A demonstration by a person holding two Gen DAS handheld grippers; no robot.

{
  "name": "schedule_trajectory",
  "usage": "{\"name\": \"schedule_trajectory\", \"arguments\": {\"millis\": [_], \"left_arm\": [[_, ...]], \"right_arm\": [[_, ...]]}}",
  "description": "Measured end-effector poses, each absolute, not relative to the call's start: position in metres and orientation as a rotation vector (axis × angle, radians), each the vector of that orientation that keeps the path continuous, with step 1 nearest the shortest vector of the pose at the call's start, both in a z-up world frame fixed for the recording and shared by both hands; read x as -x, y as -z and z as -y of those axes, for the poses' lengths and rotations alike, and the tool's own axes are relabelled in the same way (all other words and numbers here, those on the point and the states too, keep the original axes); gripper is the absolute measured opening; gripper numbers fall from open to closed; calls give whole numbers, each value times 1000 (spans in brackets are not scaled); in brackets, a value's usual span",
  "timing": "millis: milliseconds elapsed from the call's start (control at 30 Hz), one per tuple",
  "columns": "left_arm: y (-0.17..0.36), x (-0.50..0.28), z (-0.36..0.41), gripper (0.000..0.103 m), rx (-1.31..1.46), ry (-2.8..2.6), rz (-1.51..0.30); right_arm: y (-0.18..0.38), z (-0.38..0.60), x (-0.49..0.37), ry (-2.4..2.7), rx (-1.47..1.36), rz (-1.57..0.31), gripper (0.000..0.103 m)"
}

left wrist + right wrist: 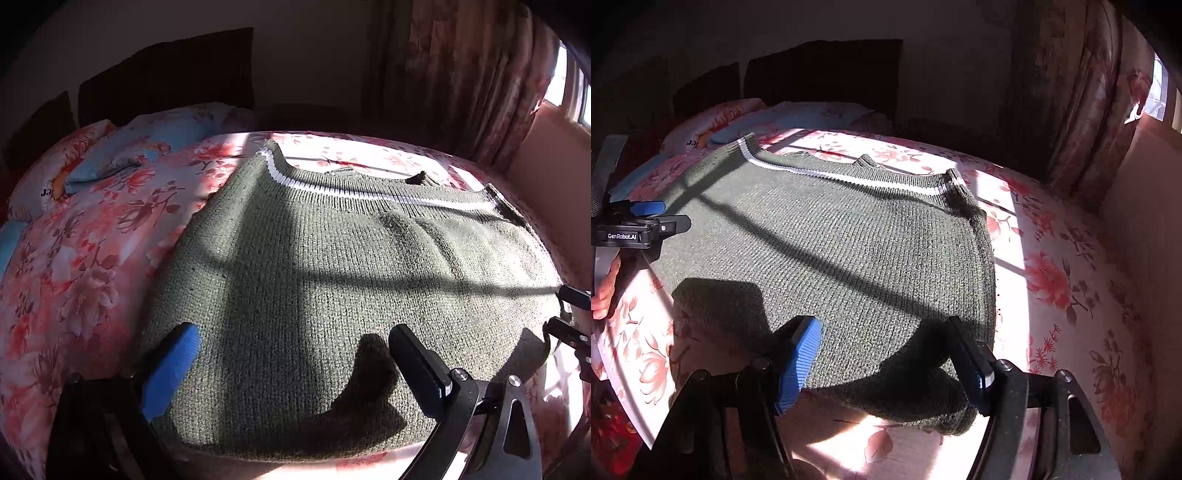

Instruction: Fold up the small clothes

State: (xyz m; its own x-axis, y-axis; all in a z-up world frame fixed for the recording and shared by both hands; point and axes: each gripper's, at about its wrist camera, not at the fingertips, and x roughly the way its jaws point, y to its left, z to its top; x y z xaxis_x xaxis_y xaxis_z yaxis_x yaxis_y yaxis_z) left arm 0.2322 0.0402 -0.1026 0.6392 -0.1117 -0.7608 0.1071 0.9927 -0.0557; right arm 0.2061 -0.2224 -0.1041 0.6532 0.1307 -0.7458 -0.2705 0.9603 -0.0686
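Observation:
A dark green knitted sweater (332, 266) with a white stripe along its far ribbed hem lies spread flat on the floral bedsheet (74, 280). My left gripper (291, 347) hovers open over the sweater's near part, with nothing between its blue pad and black finger. In the right wrist view the same sweater (831, 243) fills the middle. My right gripper (886, 343) stands open, its fingers straddling the sweater's near right corner without pinching it. The left gripper (665, 216) shows at the left edge, held by a hand (604, 295). The right gripper (567, 314) peeks in at the right edge.
Pillows (122, 147) lie against a dark headboard (166, 74) at the far left of the bed. A floral curtain (480, 81) and a bright window (570, 88) are at the far right. Bare sunlit sheet (1071, 280) lies right of the sweater.

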Motion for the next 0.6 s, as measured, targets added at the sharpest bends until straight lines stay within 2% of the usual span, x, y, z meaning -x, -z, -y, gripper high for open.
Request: {"name": "schedule_trajectory", "arguments": {"millis": [100,267,500,600], "left_arm": [[83,-231,-39,103,35,170,-805],[71,-258,-25,103,33,222,-806],[111,-282,-11,103,-31,239,-920],[112,-275,-16,103,-58,282,-901]], "right_arm": [[93,213,-212,-267,158,-803,71],[86,179,-245,-322,179,-818,71],[114,153,-274,-348,287,-897,71],[115,187,-268,-378,188,-896,71]]}}
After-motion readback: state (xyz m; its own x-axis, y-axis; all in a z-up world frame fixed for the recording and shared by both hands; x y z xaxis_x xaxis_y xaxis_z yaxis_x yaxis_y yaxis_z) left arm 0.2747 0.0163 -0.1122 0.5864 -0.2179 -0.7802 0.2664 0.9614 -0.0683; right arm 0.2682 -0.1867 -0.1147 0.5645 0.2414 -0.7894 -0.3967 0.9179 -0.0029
